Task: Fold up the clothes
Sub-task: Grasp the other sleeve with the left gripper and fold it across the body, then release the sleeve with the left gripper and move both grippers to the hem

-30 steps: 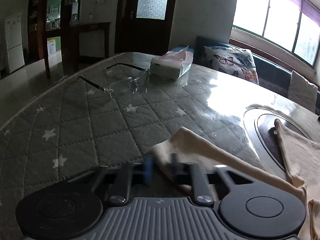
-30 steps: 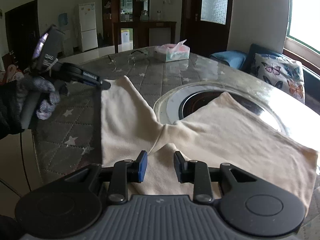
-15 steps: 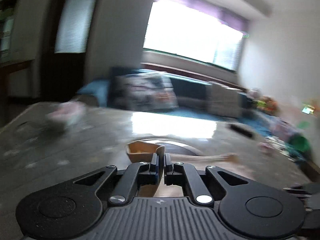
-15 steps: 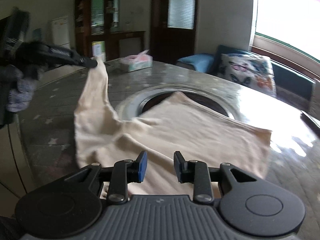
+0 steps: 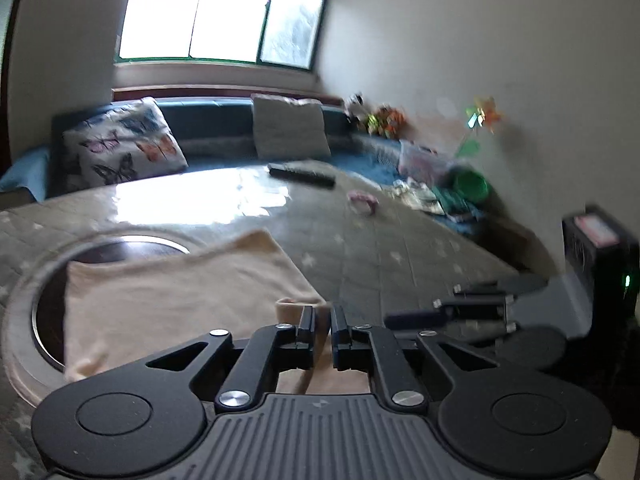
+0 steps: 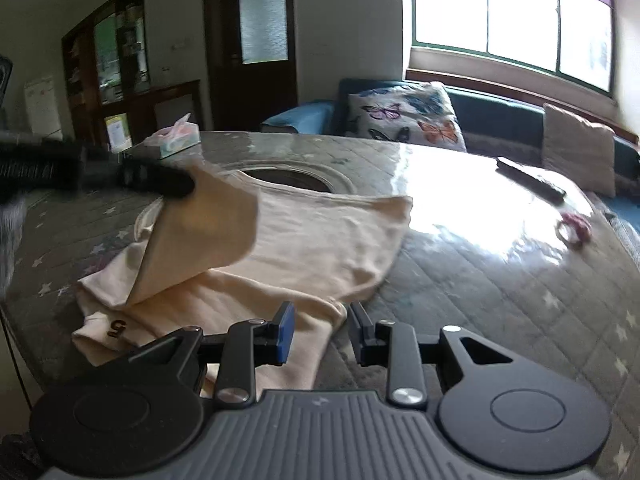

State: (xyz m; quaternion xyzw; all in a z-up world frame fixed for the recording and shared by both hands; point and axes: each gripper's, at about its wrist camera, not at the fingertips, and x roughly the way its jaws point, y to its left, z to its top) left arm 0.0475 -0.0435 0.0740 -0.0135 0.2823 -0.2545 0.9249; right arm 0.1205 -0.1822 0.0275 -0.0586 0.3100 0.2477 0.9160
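Left claw (image 6: 176,186), black and blurred, is clamped on a corner of the cream garment (image 6: 320,240), lifting that flap clear of the rest; in its own view the fingers (image 5: 307,322) pinch a rolled cloth edge. The garment is soft knit, creased, partly doubled over itself, with a small dark mark near its near-left hem. It lies on the table (image 6: 500,272), whose grey quilted, star-printed cover sits under a glossy sheet, and it overlaps a round recessed ring (image 6: 288,178). Right claw (image 6: 320,330) stands apart, empty, just beside the garment's near edge. Tissue box (image 6: 176,140), remote (image 6: 530,180) and pink band (image 6: 574,228) lie well apart beyond.
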